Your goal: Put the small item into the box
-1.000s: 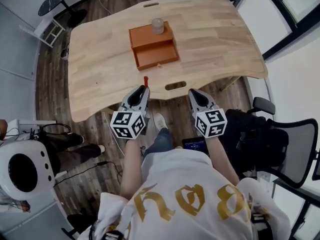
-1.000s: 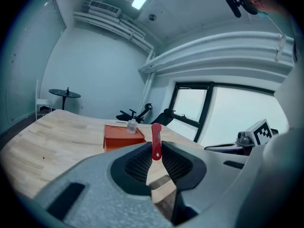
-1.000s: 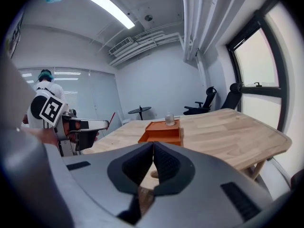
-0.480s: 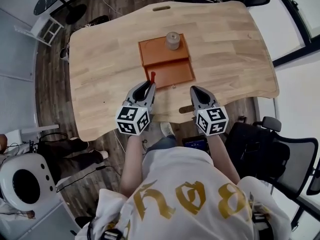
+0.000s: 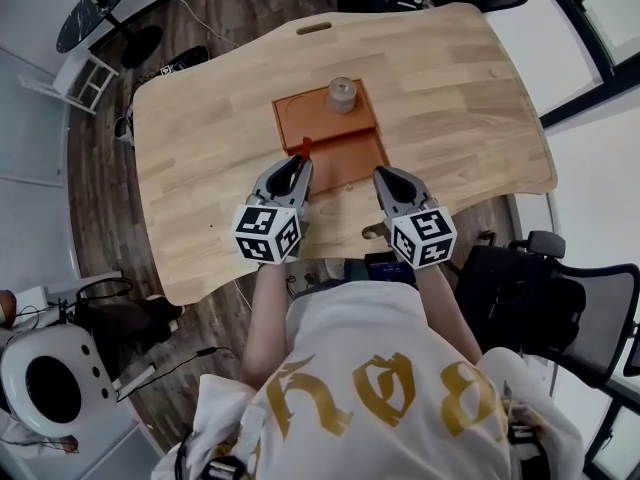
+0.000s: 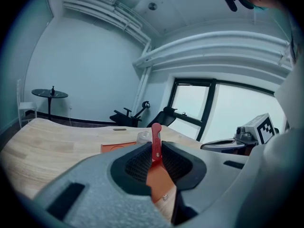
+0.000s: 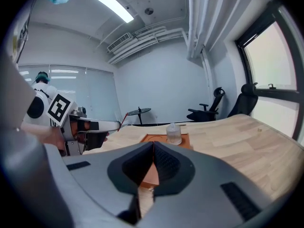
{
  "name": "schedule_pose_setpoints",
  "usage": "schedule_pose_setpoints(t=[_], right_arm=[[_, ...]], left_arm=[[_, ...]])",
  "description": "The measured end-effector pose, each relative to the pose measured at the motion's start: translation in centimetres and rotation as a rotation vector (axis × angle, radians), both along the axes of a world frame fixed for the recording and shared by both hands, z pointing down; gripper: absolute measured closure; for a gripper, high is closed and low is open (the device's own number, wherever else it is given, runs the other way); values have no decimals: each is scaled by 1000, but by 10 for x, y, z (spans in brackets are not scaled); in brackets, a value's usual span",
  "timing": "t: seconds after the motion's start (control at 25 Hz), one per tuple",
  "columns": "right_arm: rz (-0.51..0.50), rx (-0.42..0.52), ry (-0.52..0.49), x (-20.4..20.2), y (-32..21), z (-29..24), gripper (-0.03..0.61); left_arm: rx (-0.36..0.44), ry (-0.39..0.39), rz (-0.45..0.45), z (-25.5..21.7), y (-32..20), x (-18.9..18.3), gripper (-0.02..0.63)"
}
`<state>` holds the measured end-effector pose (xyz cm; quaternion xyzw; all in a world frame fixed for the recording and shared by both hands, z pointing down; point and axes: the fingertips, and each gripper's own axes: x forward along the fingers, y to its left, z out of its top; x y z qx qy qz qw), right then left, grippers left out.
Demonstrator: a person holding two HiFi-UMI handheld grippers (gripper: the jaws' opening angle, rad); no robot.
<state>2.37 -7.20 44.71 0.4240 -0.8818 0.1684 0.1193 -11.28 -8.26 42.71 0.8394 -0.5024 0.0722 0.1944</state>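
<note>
A small red item (image 5: 305, 148) stands up between the jaws of my left gripper (image 5: 299, 166), which is shut on it just in front of the orange box (image 5: 300, 118). In the left gripper view the red item (image 6: 156, 144) rises from the pads, with the box (image 6: 118, 147) and a clear jar (image 6: 144, 137) beyond. The jar (image 5: 342, 94) stands on the box's far part; a shallow open tray (image 5: 350, 158) forms its near part. My right gripper (image 5: 384, 178) hovers to the right, shut and empty. Ahead of it in its own view are the box (image 7: 159, 137) and the jar (image 7: 174, 133).
The wooden table (image 5: 200, 148) carries only the box and jar. A black office chair (image 5: 560, 308) stands at the right, a white round device (image 5: 50, 388) at the lower left, and a small black round table (image 5: 100, 3) on the floor behind.
Both grippers have moved forward from the table's near edge over the tabletop, close to the box's near side. The red item stays clamped in the left one.
</note>
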Motion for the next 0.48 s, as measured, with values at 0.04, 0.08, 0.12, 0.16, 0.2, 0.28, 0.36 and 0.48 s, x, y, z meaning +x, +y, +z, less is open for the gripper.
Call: schedule_pose_setpoints(t=[0.04, 0.08, 0.12, 0.16, 0.2, 0.28, 0.36, 0.48], right_arm=[[6, 8, 2, 1, -2, -2, 566], [12, 14, 2, 2, -5, -4, 566], [19, 18, 2, 3, -7, -5, 566], [24, 22, 1, 4, -10, -6, 566], [29, 25, 1, 5, -12, -7, 566], [31, 28, 1, 6, -16, -7, 566], [35, 28, 2, 7, -20, -6, 566], [43, 25, 0, 10, -25, -5, 566]], left_arm=[[7, 0, 8, -3, -2, 2, 551], [13, -1, 15, -5, -5, 4, 551], [19, -2, 23, -7, -7, 6, 551], [23, -3, 29, -8, -9, 7, 551], [26, -4, 33, -9, -10, 8, 551], [30, -3, 36, -9, -14, 9, 551], [28, -2, 35, -9, -18, 9, 551], [25, 4, 33, -6, -22, 9, 551]])
